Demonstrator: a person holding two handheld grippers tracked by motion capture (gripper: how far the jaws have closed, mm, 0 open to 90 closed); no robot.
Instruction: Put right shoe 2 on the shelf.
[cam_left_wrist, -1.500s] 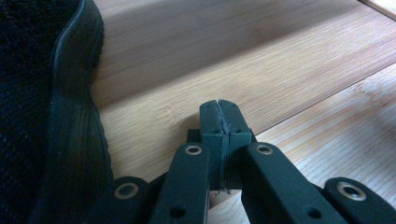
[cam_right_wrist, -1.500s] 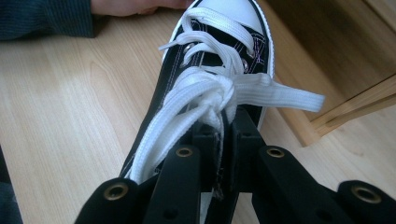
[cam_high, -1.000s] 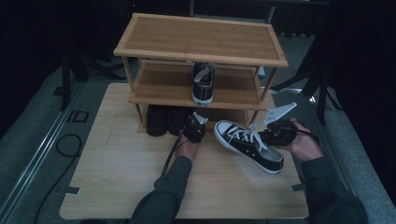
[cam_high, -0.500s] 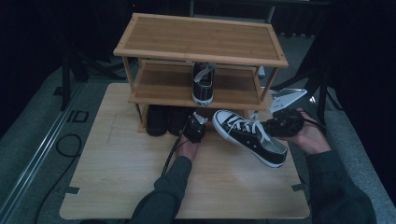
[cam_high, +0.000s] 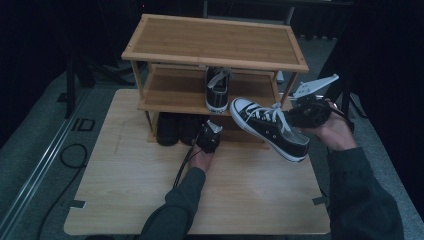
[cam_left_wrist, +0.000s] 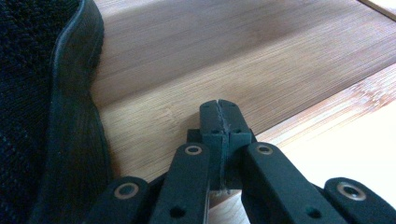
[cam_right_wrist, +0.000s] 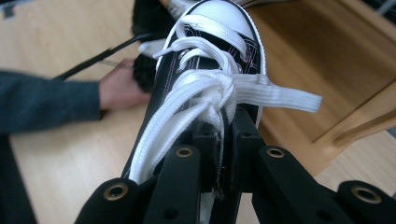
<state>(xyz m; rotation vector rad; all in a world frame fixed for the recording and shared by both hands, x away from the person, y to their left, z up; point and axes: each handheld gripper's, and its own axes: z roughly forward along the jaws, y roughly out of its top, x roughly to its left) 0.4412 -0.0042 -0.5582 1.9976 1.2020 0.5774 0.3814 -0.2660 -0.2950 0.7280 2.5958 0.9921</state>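
A black sneaker (cam_high: 270, 131) with white laces and toe cap hangs in the air in front of the wooden shoe rack (cam_high: 215, 39), toe toward the rack. My right gripper (cam_high: 291, 116) is shut on its tongue and laces at the shoe's opening; in the right gripper view the jaws (cam_right_wrist: 223, 125) pinch there with the sneaker (cam_right_wrist: 212, 46) stretching away. A matching sneaker (cam_high: 217, 89) stands on the middle shelf. My left gripper (cam_high: 209, 137) rests at the front of the bottom shelf, shut and empty (cam_left_wrist: 219, 109), beside a black shoe (cam_left_wrist: 42, 93).
Dark shoes (cam_high: 172, 129) sit on the rack's bottom shelf at the left. The rack stands at the far side of a light wooden board (cam_high: 130, 185) on grey floor. The person's left hand (cam_right_wrist: 119, 86) lies low on the board.
The right gripper has lifted the sneaker off the board and carried it upward and a little toward the rack. The left gripper has stayed put.
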